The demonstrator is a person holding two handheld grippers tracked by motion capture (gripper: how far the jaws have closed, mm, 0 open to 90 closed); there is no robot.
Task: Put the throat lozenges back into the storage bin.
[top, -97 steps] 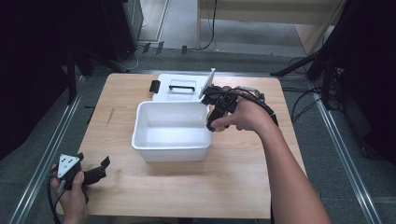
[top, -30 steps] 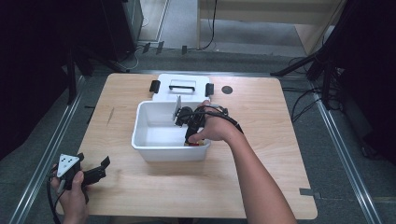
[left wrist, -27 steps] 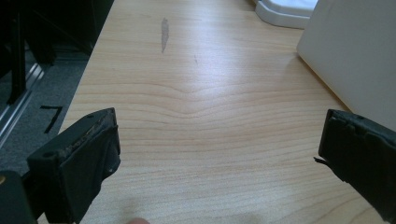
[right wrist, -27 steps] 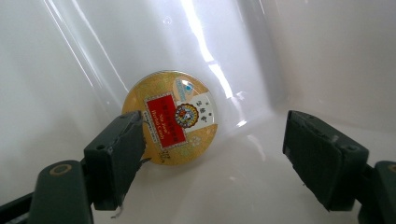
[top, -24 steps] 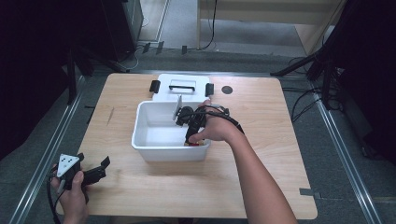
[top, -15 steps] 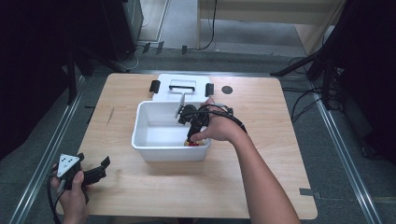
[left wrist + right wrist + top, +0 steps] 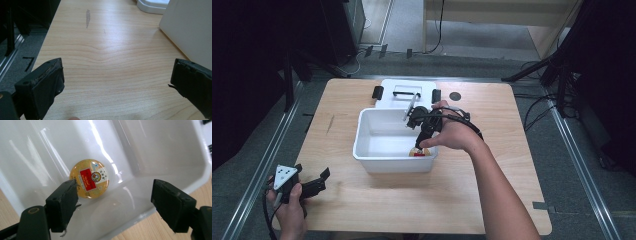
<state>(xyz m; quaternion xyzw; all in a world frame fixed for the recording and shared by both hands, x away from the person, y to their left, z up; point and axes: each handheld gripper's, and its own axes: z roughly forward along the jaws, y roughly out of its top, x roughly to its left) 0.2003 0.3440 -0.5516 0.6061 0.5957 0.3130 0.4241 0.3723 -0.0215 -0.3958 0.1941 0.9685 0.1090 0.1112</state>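
A white plastic bin stands mid-table. On its floor, near the front right corner, lies a round gold tin with a red label, flat and label up. My right gripper hovers above that corner inside the bin's rim, pointing down. In the right gripper view its jaws stand apart over the bin's wall with nothing between them, the tin beyond the left jaw, untouched. My left gripper rests at the table's front left corner, open over bare wood.
The bin's white lid with black latches lies flat just behind the bin. A small dark disc sits to the lid's right. The left gripper view catches the bin's side wall at right. Metal rails run along both table sides.
The right hand came from the bin's far right corner into the bin, then rose a little over the last second. The tin stays on the bin floor. The left hand has kept still.
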